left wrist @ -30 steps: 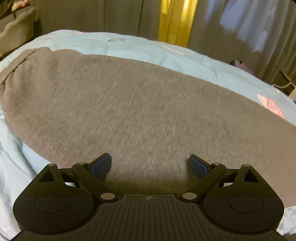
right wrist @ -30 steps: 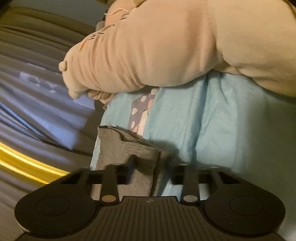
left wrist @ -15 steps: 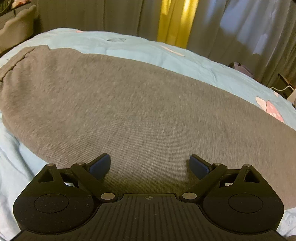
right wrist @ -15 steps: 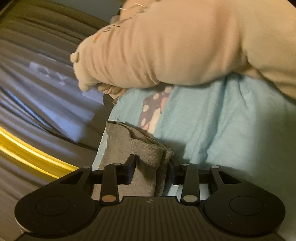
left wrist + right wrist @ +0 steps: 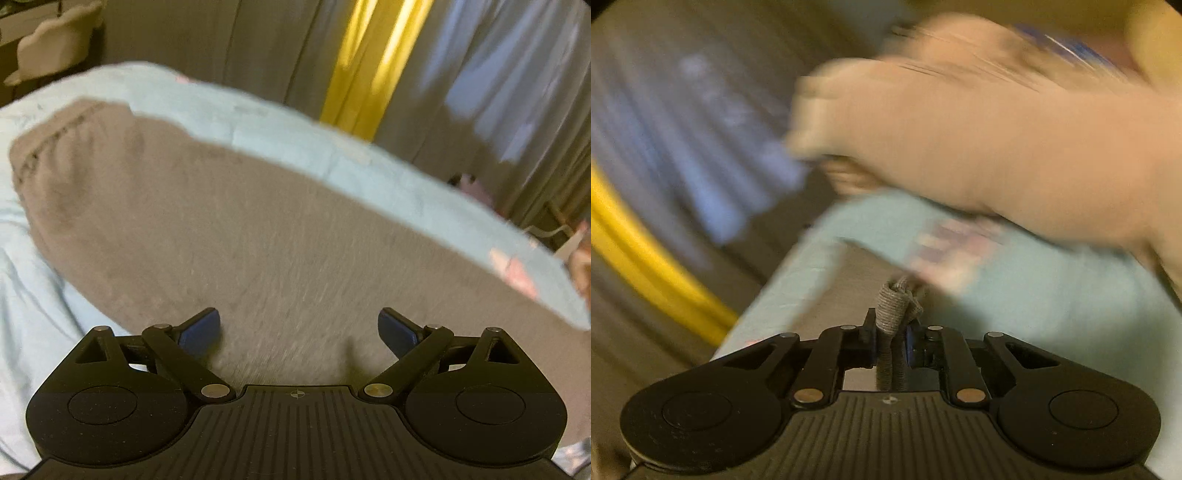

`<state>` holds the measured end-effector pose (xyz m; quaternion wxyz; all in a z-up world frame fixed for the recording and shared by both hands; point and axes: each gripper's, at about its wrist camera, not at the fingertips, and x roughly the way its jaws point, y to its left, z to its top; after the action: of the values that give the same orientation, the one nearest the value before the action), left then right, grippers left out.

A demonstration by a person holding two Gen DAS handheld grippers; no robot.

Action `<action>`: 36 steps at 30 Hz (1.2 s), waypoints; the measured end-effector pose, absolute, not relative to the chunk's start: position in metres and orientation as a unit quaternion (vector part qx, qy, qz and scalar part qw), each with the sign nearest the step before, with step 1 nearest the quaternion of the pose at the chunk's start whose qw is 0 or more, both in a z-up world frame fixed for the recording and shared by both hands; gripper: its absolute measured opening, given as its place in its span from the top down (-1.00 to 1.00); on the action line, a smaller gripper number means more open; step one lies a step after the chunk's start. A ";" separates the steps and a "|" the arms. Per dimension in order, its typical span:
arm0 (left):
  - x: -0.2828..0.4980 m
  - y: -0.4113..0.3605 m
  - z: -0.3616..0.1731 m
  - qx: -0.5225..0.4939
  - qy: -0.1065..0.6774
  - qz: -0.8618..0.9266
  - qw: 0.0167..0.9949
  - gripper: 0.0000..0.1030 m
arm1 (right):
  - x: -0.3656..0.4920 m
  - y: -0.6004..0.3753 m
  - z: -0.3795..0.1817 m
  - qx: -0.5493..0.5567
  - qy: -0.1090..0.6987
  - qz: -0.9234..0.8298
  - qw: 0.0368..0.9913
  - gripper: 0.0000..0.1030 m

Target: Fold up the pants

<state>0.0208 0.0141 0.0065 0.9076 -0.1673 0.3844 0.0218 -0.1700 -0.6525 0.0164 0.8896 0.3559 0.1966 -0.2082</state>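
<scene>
Grey knit pants spread flat over light-blue bedsheet; nothing raised above either. Large beige plush toy overhangs sheet ahead of right gripper, blocking passage there. Grey curtain bounds far edge.

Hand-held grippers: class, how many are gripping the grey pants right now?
1. The right hand-held gripper pinches a bunched pants edge; the left hand-held gripper is open above flat fabric.
</scene>
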 end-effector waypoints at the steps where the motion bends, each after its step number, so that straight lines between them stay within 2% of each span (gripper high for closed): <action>1: 0.015 0.016 0.014 -0.168 0.372 0.020 0.913 -0.89 | -0.157 -0.632 0.036 0.325 0.194 -0.172 0.910 0.74; 4: 0.001 0.020 0.028 -0.161 0.348 0.011 0.924 -0.89 | -0.121 -0.559 0.073 0.247 0.203 -0.058 0.946 0.74; 7: -0.008 0.023 0.031 -0.148 0.337 0.010 0.930 -0.89 | -0.091 -0.472 0.077 0.201 0.230 0.067 0.950 0.74; 10: -0.014 0.026 0.024 -0.147 0.340 0.006 0.929 -0.89 | -0.074 -0.400 0.046 0.186 0.286 0.142 0.929 0.68; 14: -0.011 0.027 0.017 -0.156 0.357 -0.010 0.921 -0.89 | -0.059 -0.340 -0.020 0.187 0.437 0.178 0.861 0.46; 15: -0.010 0.025 0.017 -0.153 0.359 -0.019 0.921 -0.89 | -0.062 -0.339 -0.021 0.191 0.437 0.175 0.861 0.45; 16: -0.010 0.023 0.015 -0.150 0.361 -0.028 0.920 -0.89 | -0.065 -0.343 -0.016 0.199 0.427 0.178 0.864 0.25; 17: -0.009 0.020 0.015 -0.148 0.362 -0.037 0.919 -0.89 | -0.067 -0.353 -0.008 0.223 0.422 0.177 0.861 -0.09; 19: -0.007 0.015 0.014 -0.151 0.369 -0.062 0.915 -0.89 | -0.079 -0.386 0.006 0.290 0.387 0.138 0.865 -0.58; 23: 0.007 -0.005 0.014 -0.170 0.400 -0.129 0.891 -0.84 | -0.115 -0.443 0.016 0.338 0.352 0.007 0.873 -0.83; 26: 0.030 -0.029 0.010 -0.192 0.430 -0.175 0.864 -0.79 | -0.139 -0.467 0.015 0.309 0.374 -0.092 0.870 -0.84; 28: 0.051 -0.048 0.001 -0.207 0.460 -0.200 0.840 -0.75 | -0.150 -0.482 0.009 0.353 0.380 -0.089 0.850 -0.84; 30: 0.070 -0.065 -0.011 -0.213 0.493 -0.206 0.818 -0.47 | -0.156 -0.492 -0.002 0.416 0.370 -0.063 0.828 -0.84; 32: 0.087 -0.080 -0.027 -0.222 0.533 -0.209 0.790 -0.30 | -0.159 -0.496 -0.014 0.466 0.371 -0.038 0.802 -0.83; 36: 0.105 -0.094 -0.058 -0.251 0.575 -0.203 0.751 -0.23 | -0.154 -0.494 -0.024 0.506 0.377 0.003 0.776 -0.83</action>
<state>0.1054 -0.0936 -0.0577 0.7515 -0.2513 0.5754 -0.2026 -0.1543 -0.4944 -0.0239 0.7758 0.5062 0.3766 0.0028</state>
